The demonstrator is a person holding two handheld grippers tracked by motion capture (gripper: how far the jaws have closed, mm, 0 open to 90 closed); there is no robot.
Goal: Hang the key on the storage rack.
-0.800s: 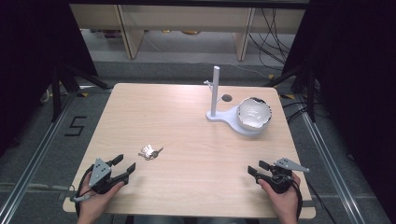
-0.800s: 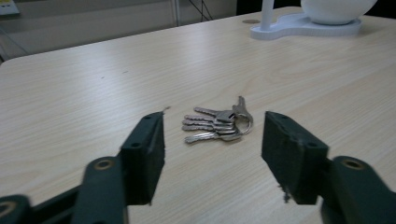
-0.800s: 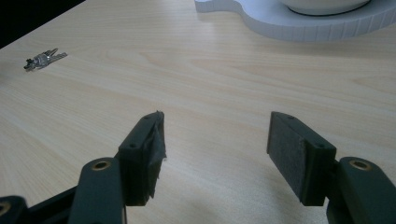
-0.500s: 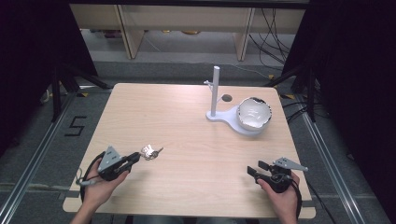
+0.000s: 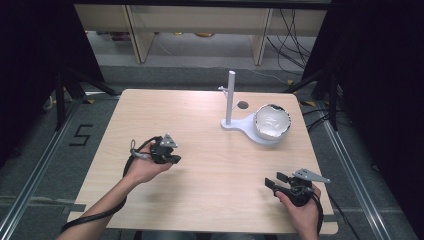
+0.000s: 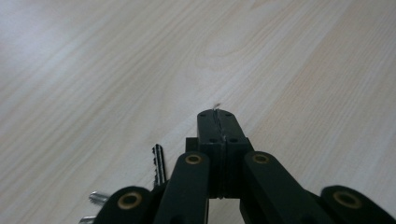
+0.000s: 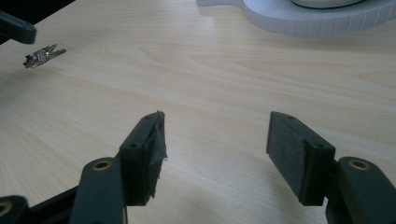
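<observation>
On the grey floor at nine o'clock of the table (image 5: 210,200), a black mark (image 5: 81,135) shaped like the figure 5 is the one readable sign; nothing on the table itself carries a label that can be made out.

The left gripper (image 5: 170,159) sits over the left half of the tabletop, its jaws pressed flat together with only a thin seam between them, as the left gripper view shows (image 6: 217,126). No object is visibly clamped in that seam. The keys (image 6: 159,163) lie just beside and under the jaws at seven o'clock of the tips in the left gripper view, a toothed blade pointing up the picture and more metal at the lower left corner; whether the jaws touch them cannot be told. In the right gripper view the same keys (image 7: 43,55) appear as a small silver bunch at ten o'clock, well apart.

The right gripper (image 5: 274,181) rests near the table's front edge at five o'clock, jaws standing wide with bare wood between them (image 7: 215,144).

A white stand (image 5: 231,100) with an upright post and a white bowl (image 5: 272,121) on its base occupy the two o'clock part of the table, close to the right edge. The centre and the whole ten o'clock quarter are open wood.
</observation>
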